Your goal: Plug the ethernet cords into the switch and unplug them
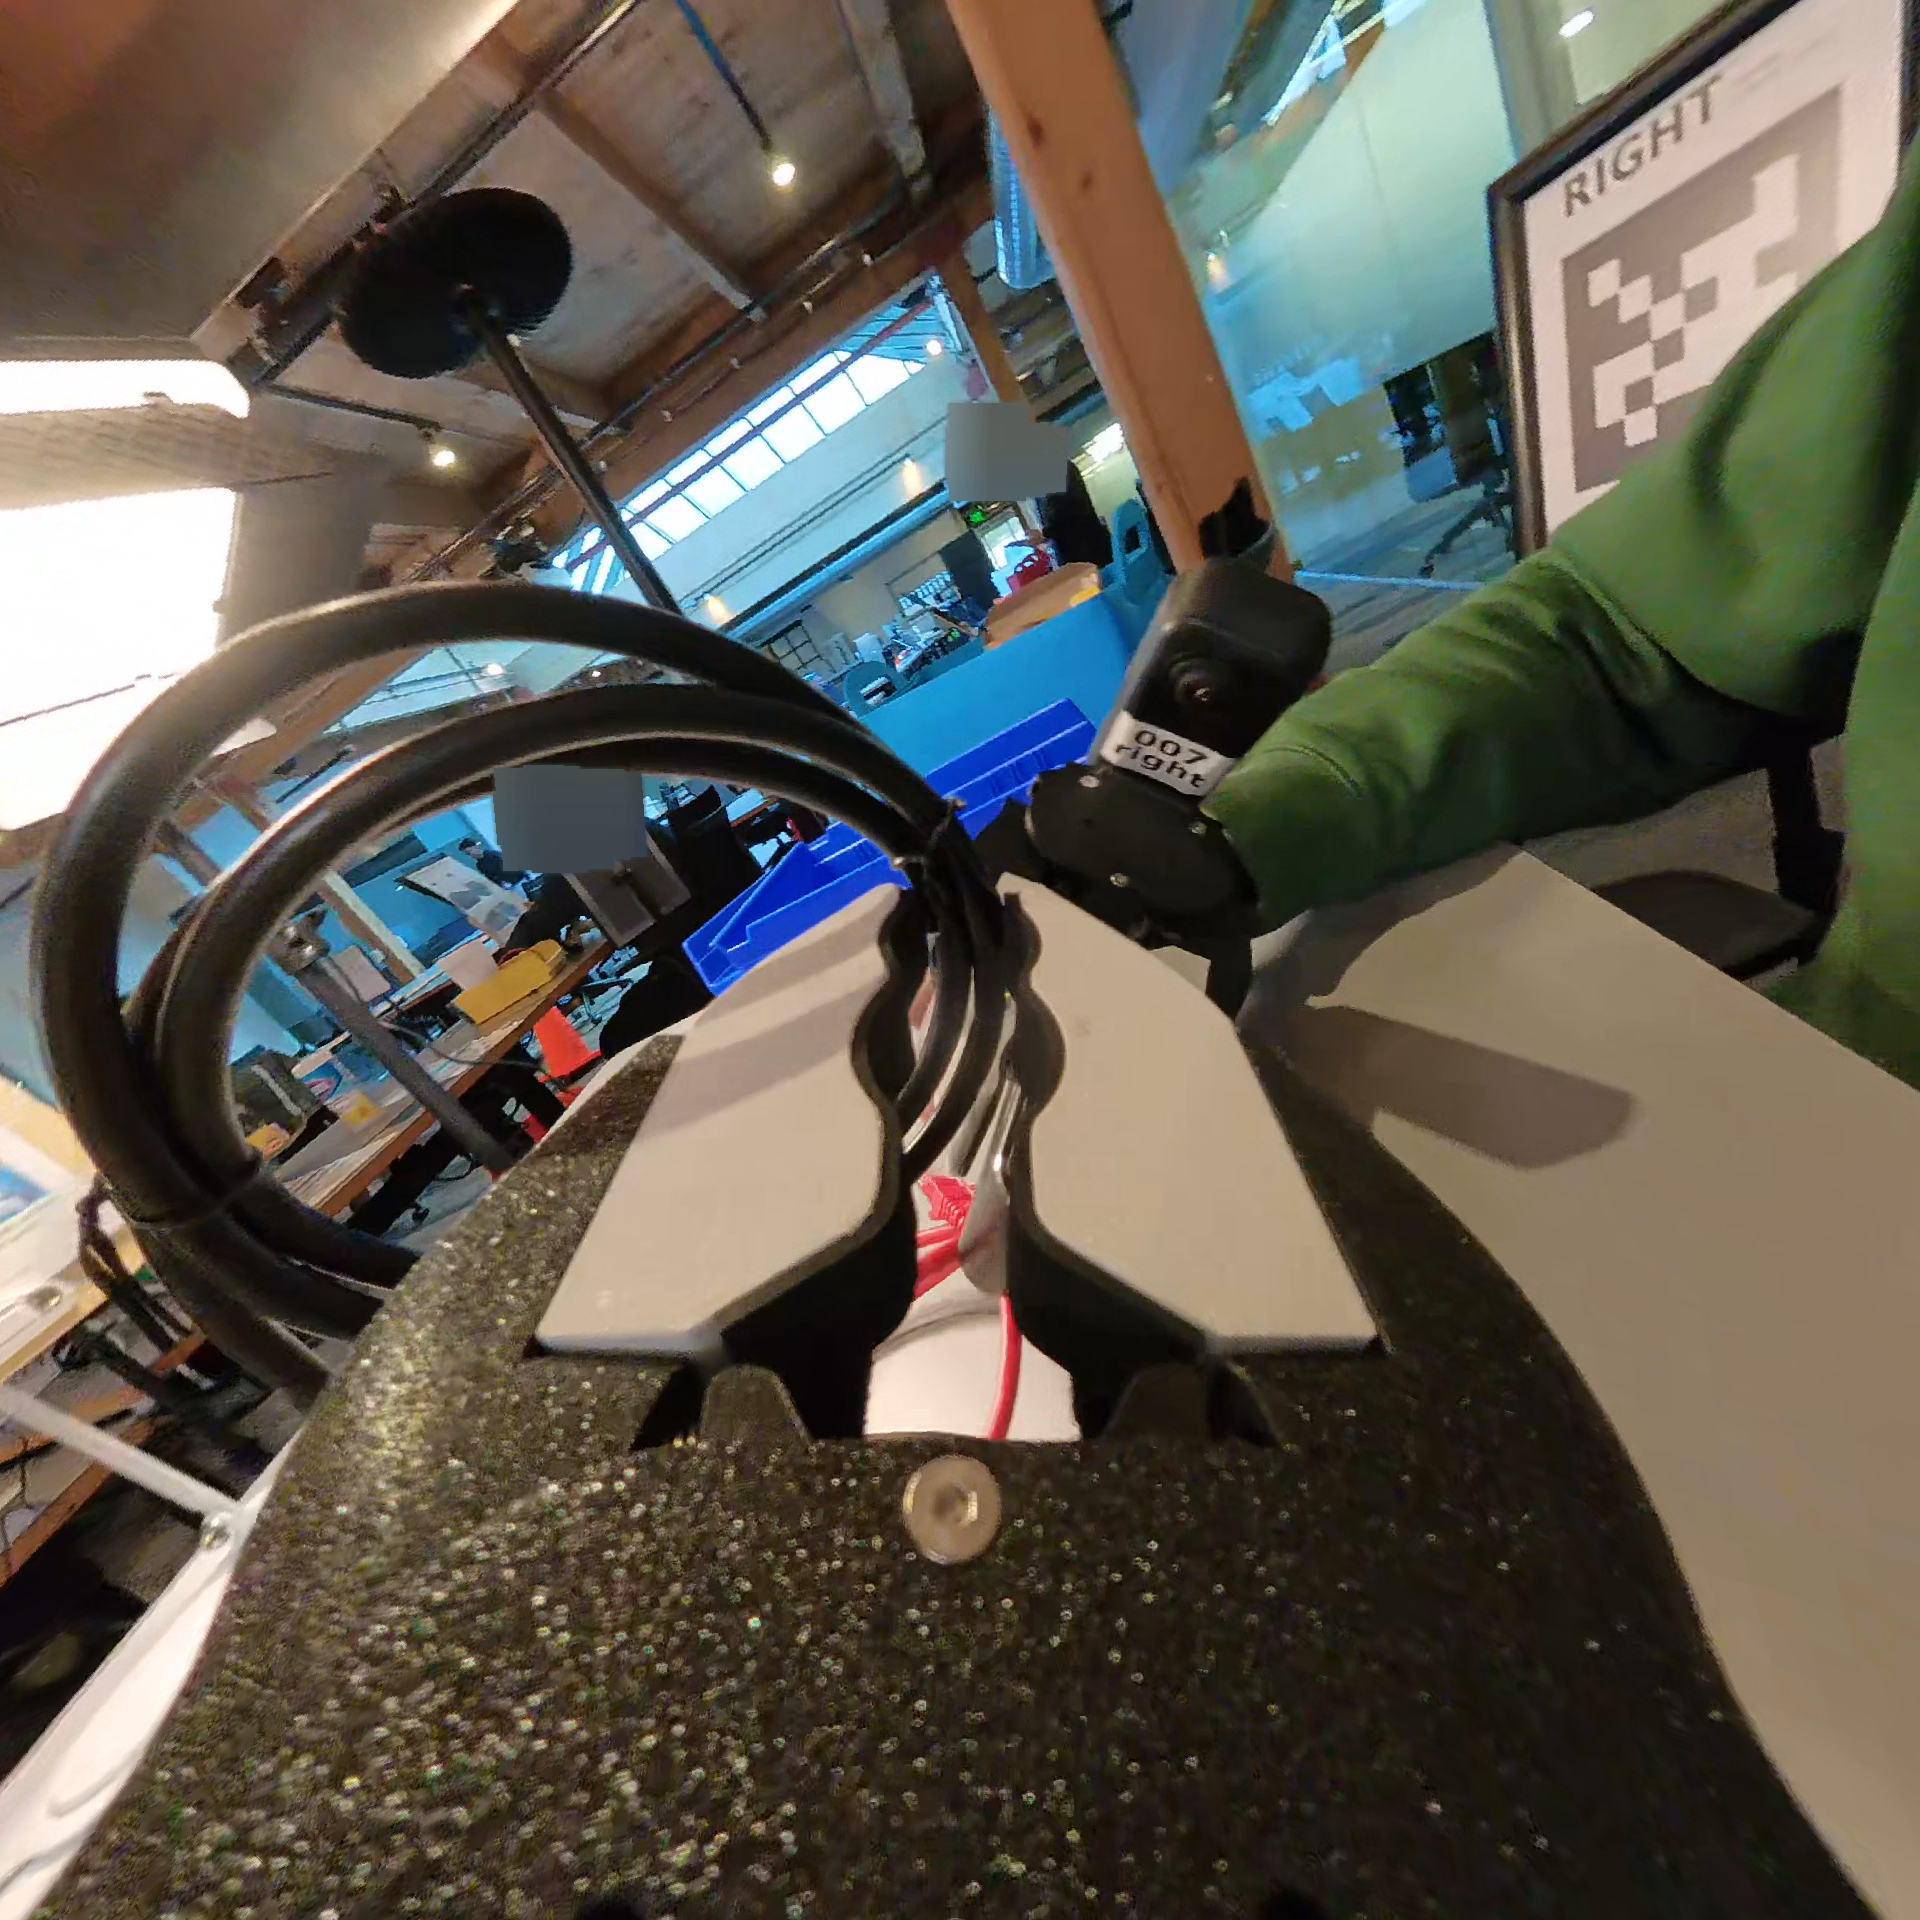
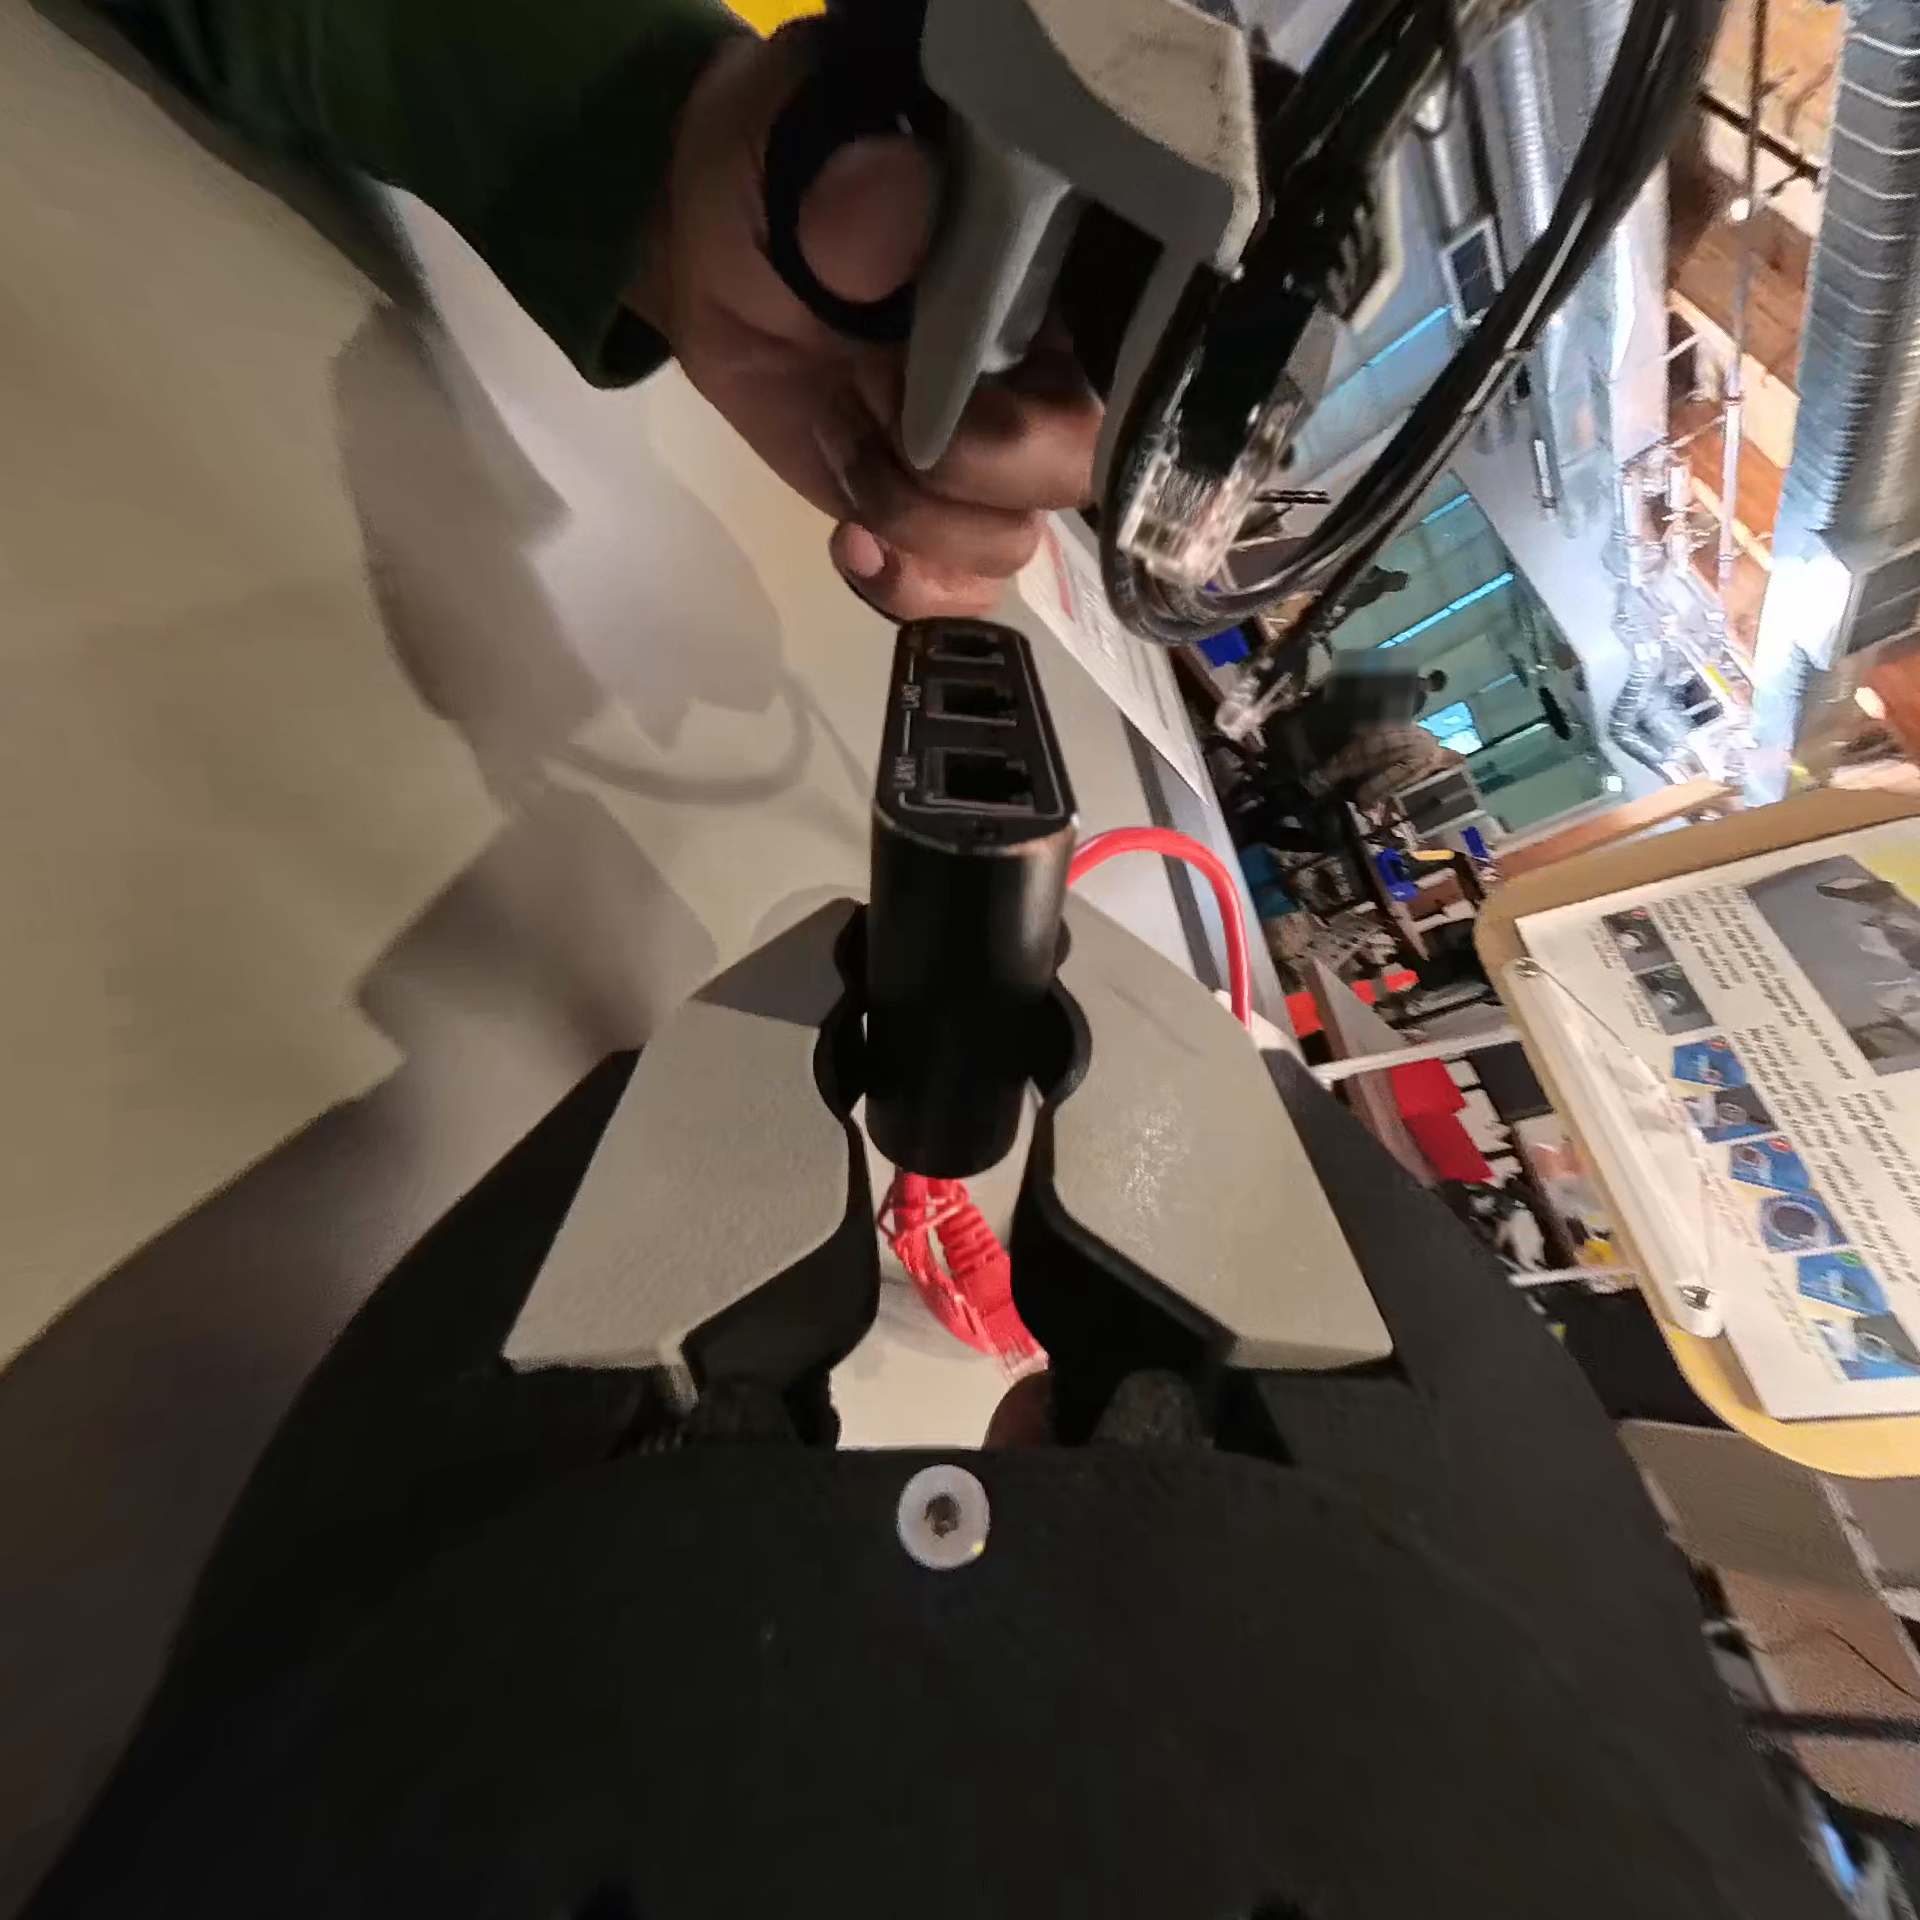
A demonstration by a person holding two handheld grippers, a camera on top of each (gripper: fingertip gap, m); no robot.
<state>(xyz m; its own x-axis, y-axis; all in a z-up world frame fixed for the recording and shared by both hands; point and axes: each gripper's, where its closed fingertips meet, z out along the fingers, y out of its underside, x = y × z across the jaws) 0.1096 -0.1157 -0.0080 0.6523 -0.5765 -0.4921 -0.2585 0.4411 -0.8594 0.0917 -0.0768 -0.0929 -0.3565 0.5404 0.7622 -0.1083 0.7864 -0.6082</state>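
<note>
Right gripper: closed around the black switch, its two grey pads pinching the body low down, so the port end sticks out past the fingertips.
Left gripper: nearly closed on the bundled black ethernet cord, which passes through the narrow gap between the pads; in the right wrist view the same gripper sits above the switch with the cord's clear plug hanging from it.
Switch: held off the white table, three sockets in a row on its end face, all three empty.
Black cord: coiled in loops and tied; its plug is near the top socket but apart from it, not inserted.
Red ethernet cord: lies on the table under the right gripper, seen through the gap behind the pads; a loop of it arcs out to the right of the switch. The left wrist view catches a red plug through its own gap.
Containers: blue plastic bins sit beyond the table edge; what they hold cannot be made out.
Hand: grips the left gripper's handle, green sleeve above it.
Hard to see: the lower end of the switch is hidden between the pads, and the red cord's far end runs out of sight. The plug is motion-blurred.
</note>
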